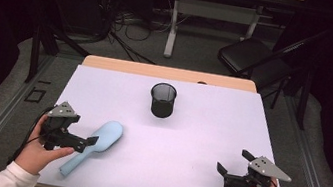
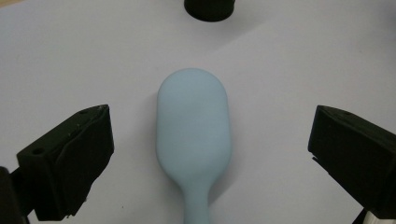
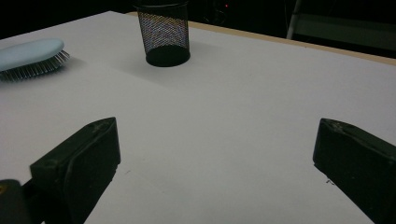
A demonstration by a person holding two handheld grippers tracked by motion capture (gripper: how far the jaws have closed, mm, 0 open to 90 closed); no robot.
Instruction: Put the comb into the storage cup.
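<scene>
High view: left gripper [image 1: 88, 143] hovers over the blue hairbrush [image 1: 95, 146], fingers spread, nothing grasped yet; right gripper [image 1: 222, 173] waits open; mesh cup [image 1: 162, 100] stands empty, far.

left gripper [image 1: 91, 140]: black, grey plate | right gripper [image 1: 232, 163]: same | white sleeves [image 1: 14, 178]

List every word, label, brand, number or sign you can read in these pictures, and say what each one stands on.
None: no readable text shows anywhere.
The pale blue plastic hairbrush lies bristles down, and its smooth back bears no logo.
The black wire-mesh cup carries no label.
The white table cover is blank.
The left gripper and the right gripper show no markings on their black fingers.
</scene>
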